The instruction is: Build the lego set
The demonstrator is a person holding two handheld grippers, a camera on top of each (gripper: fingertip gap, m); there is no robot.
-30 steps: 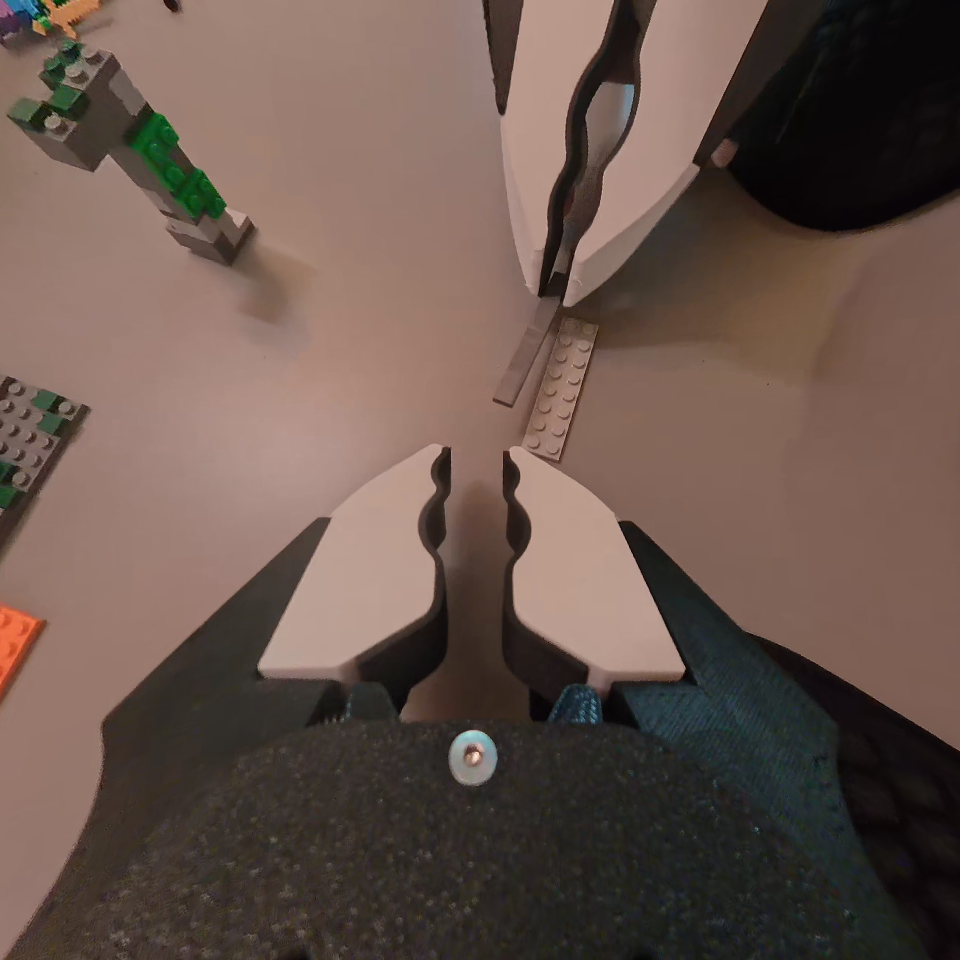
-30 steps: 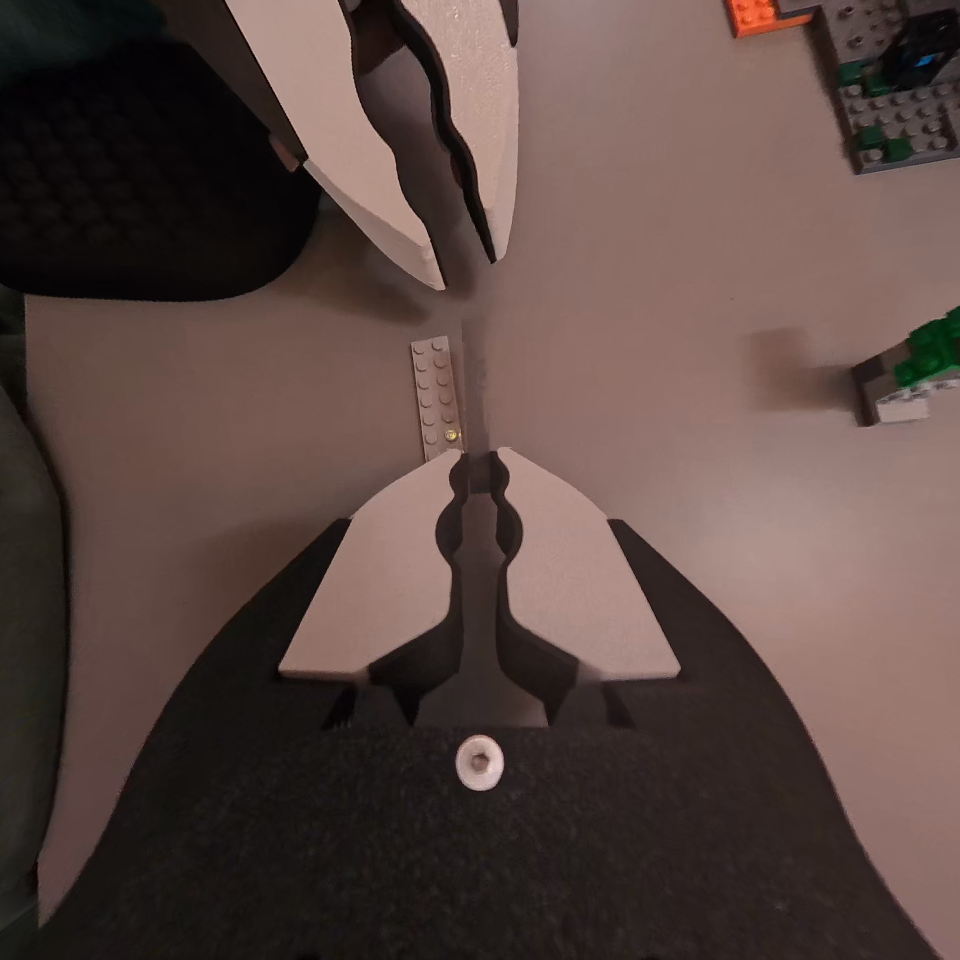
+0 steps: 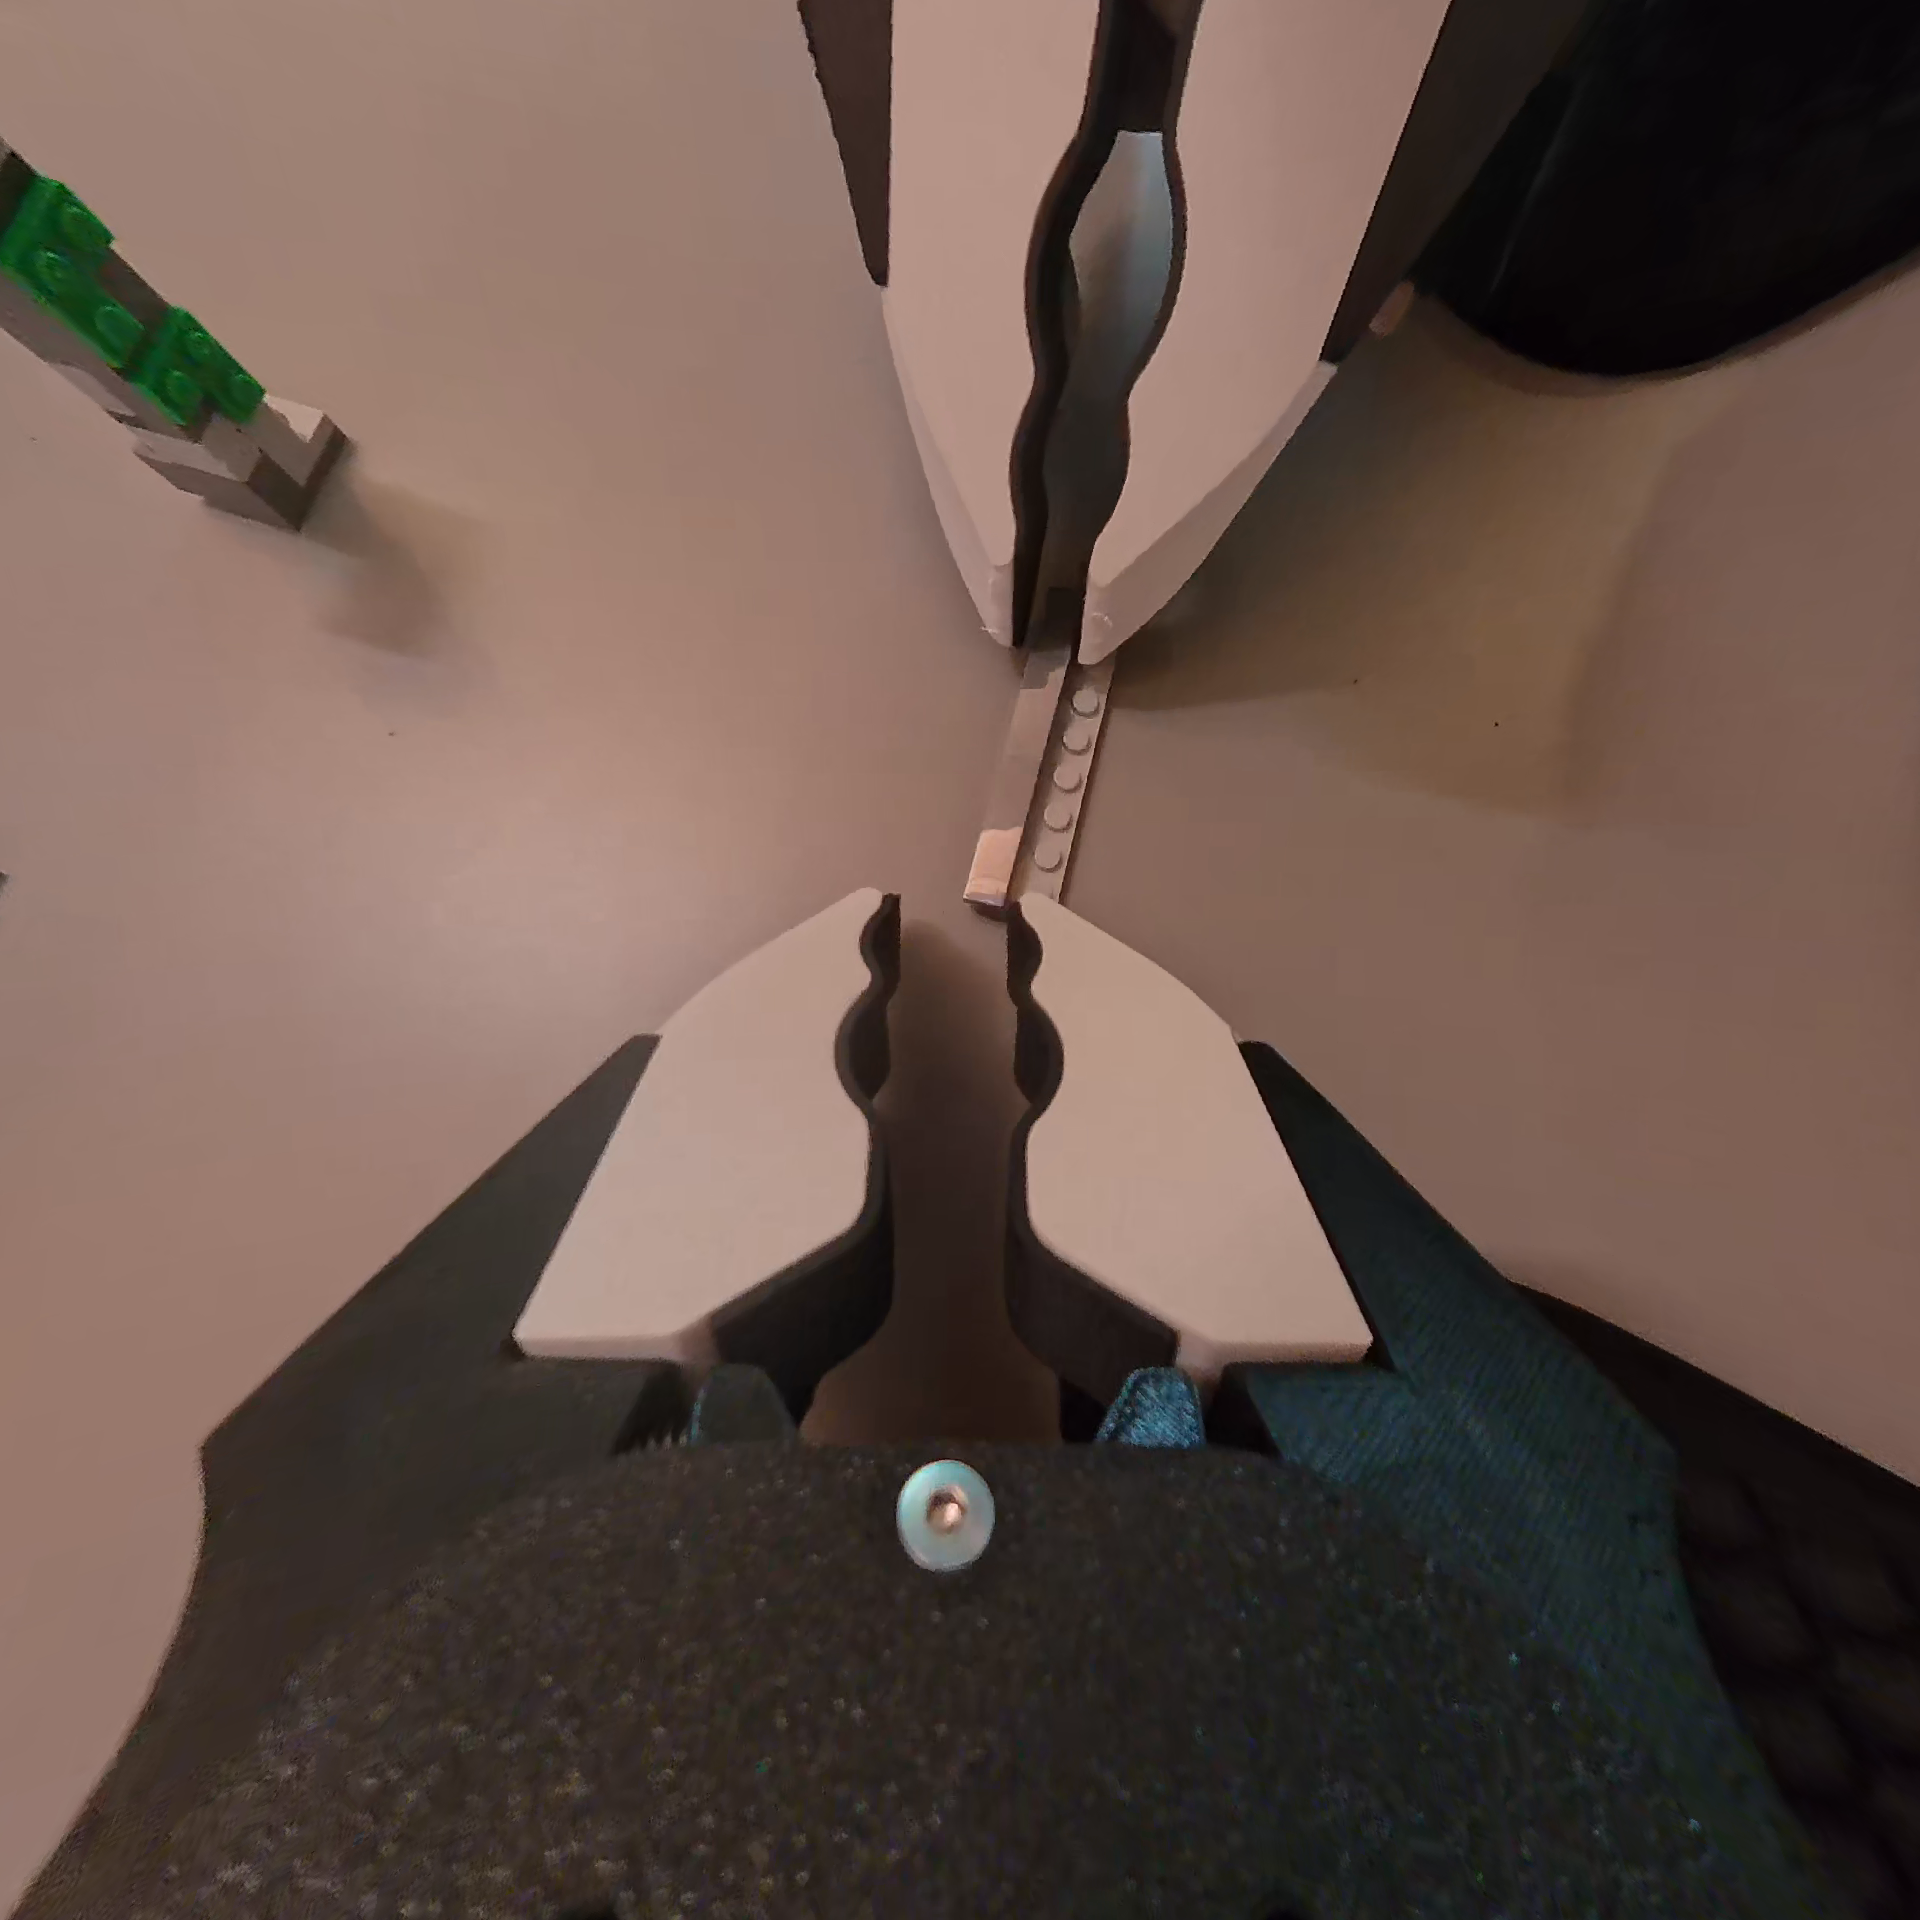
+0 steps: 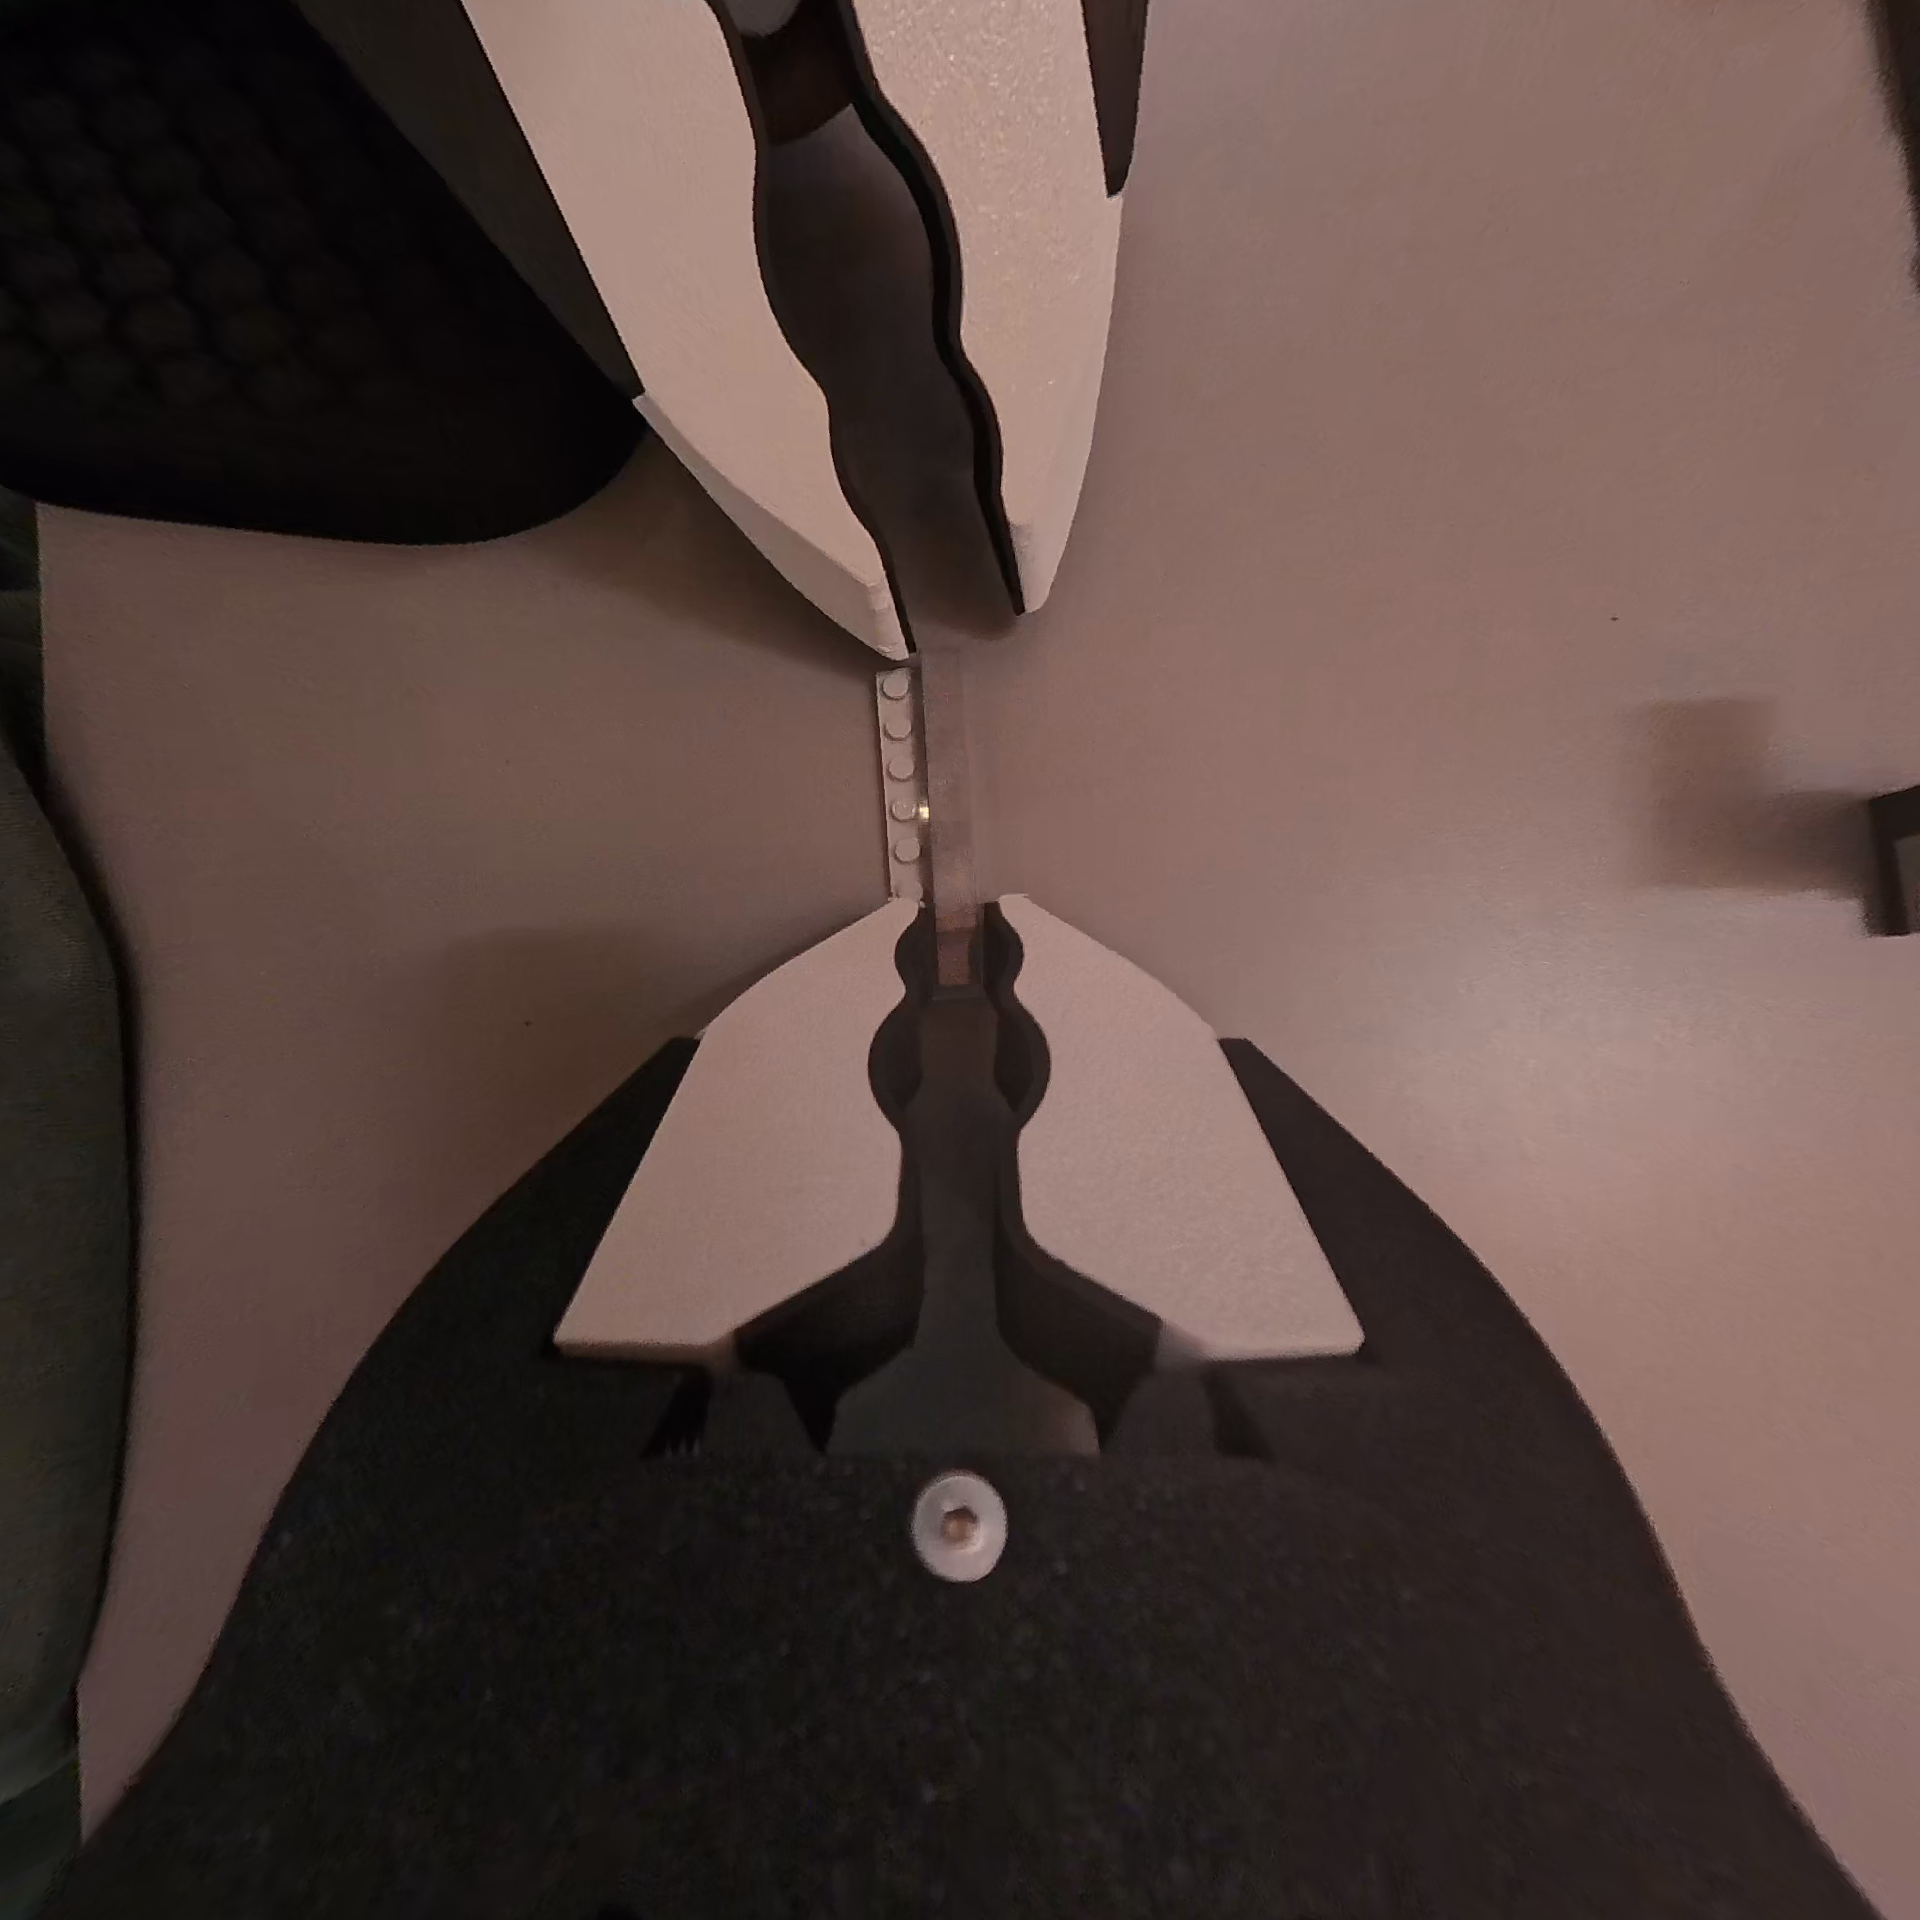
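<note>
The right hand-held gripper (image 4: 958, 906) pinches one end of a long thin grey smooth-topped Lego strip (image 3: 1016, 774), which overlaps a light grey studded Lego plate (image 3: 1075, 774) on the table (image 3: 623, 727). The left hand-held gripper (image 3: 951, 902), fingers parted and empty, sits just before the strip's other end.

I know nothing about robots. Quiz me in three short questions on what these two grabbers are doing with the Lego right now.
1. True or false: the left gripper is clamped on the green and grey column.
2. What does the right gripper hold? A: a smooth grey strip. B: an orange plate. C: nothing.
3. Fill the blank: beside the strip, the grey plate shows a single row of ___.

Key: 1 false, its jaws stand open and the column is far off to the side; 2 A; 3 studs.
</note>
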